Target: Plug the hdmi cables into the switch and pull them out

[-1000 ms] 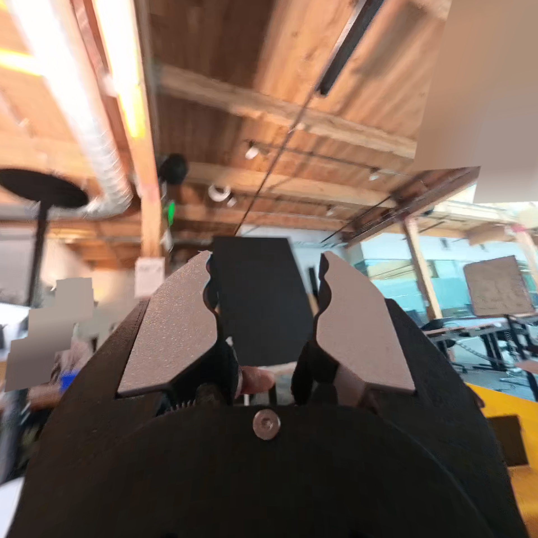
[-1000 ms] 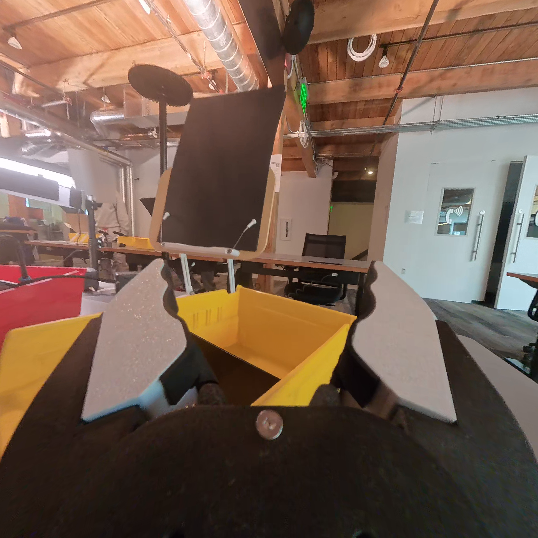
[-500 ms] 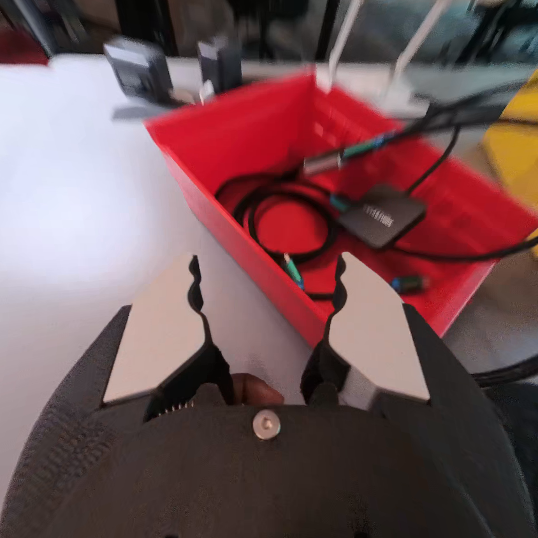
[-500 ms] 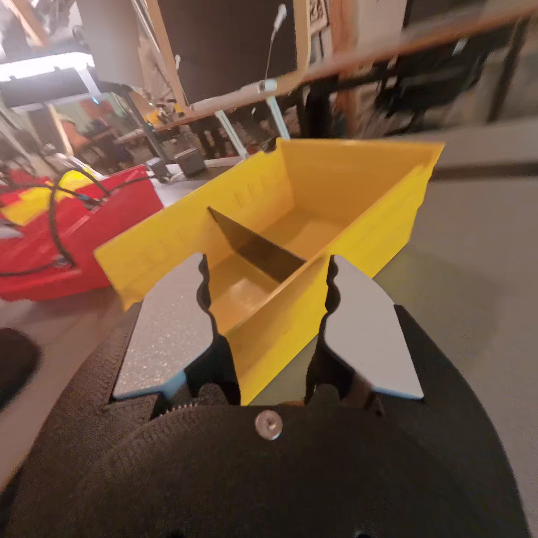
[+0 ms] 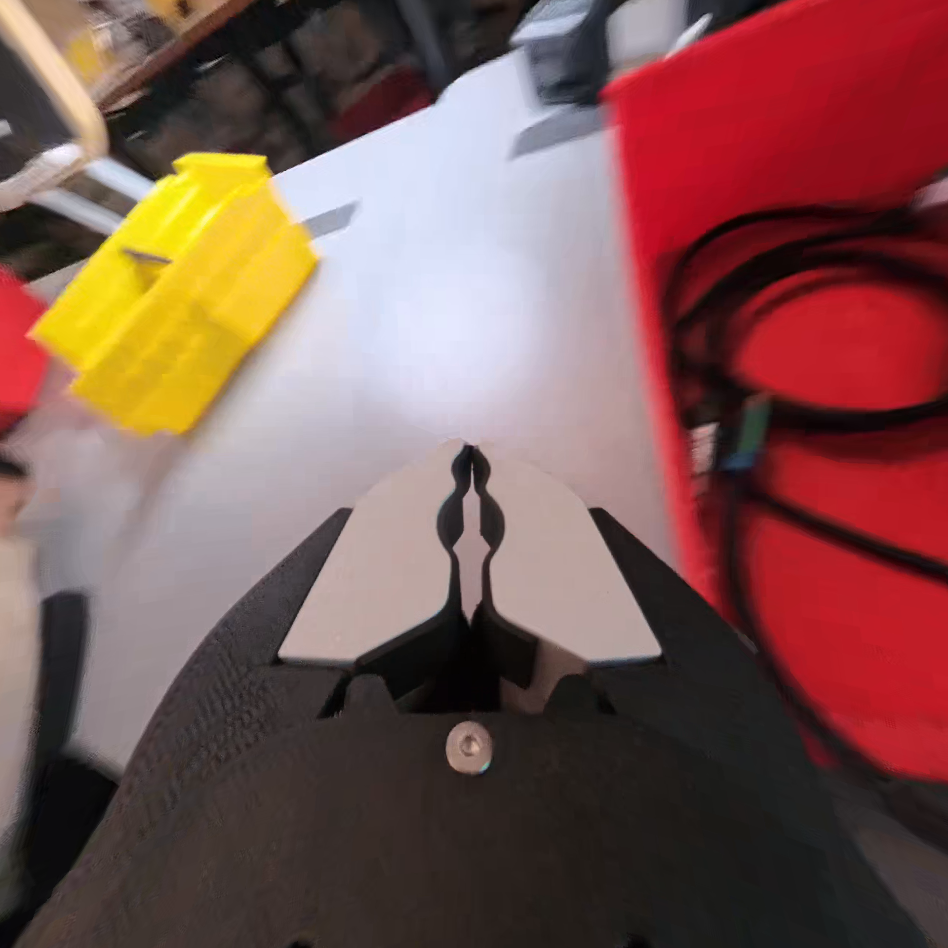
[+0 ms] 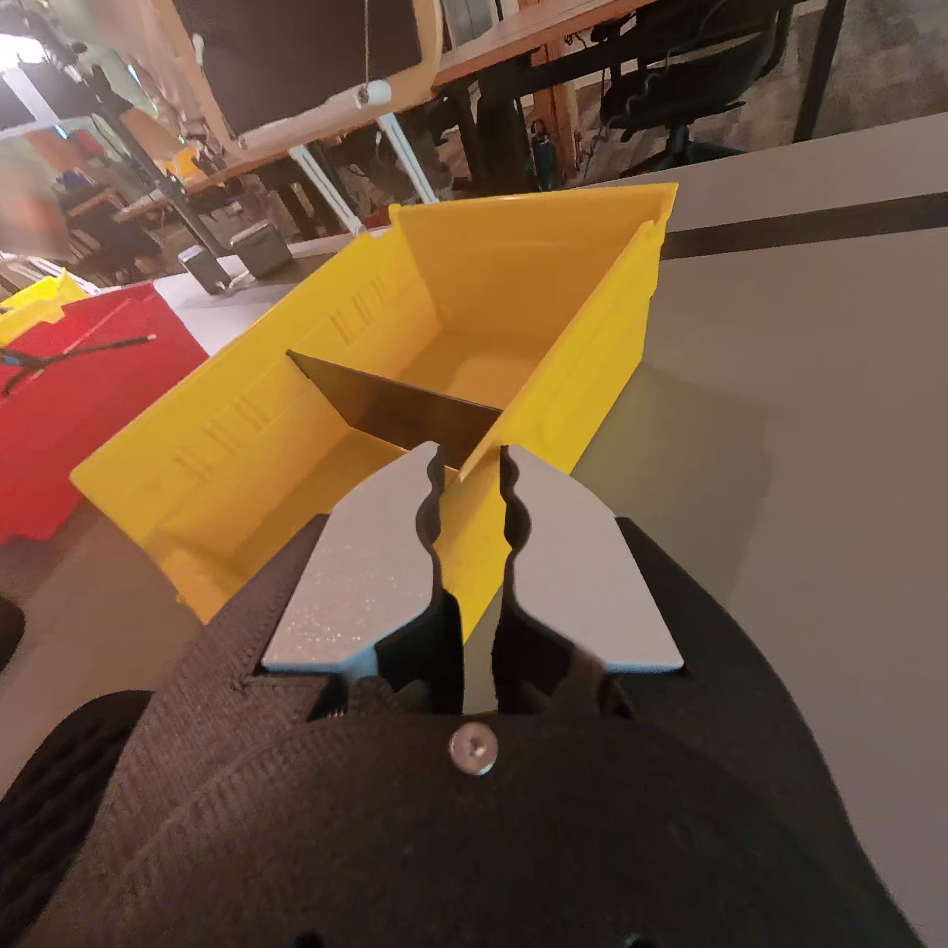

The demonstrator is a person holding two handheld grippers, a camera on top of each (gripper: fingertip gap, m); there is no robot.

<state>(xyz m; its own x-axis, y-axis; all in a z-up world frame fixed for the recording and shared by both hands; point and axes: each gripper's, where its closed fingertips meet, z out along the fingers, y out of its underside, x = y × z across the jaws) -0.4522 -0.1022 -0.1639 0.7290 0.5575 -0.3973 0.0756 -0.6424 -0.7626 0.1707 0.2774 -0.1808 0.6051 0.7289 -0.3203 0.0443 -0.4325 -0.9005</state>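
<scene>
Black HDMI cables (image 5: pixel 800 410) lie coiled in a red bin (image 5: pixel 821 154) at the right of the blurred left wrist view; one plug with green and blue marks (image 5: pixel 749 431) shows near the bin's left wall. The switch is not in view. My left gripper (image 5: pixel 469 451) is shut and empty over the white table (image 5: pixel 410 308), left of the red bin. My right gripper (image 6: pixel 471 456) has its jaws narrowed to a small gap, empty, above the near right wall of a yellow bin (image 6: pixel 256 436). The red bin (image 6: pixel 77 410) with a cable (image 6: pixel 77 354) lies far left.
The yellow bin holds a black divider (image 6: pixel 400 410) and nothing else. A second yellow bin (image 5: pixel 174 318) sits at the table's far left. Small grey boxes (image 6: pixel 261 251) stand at the back edge. Grey table (image 6: pixel 795 410) extends to the right.
Both views tipped down from the ceiling and room to the table. My left gripper swung left of the red bin and shut. My right gripper's jaws narrowed over the yellow bin.
</scene>
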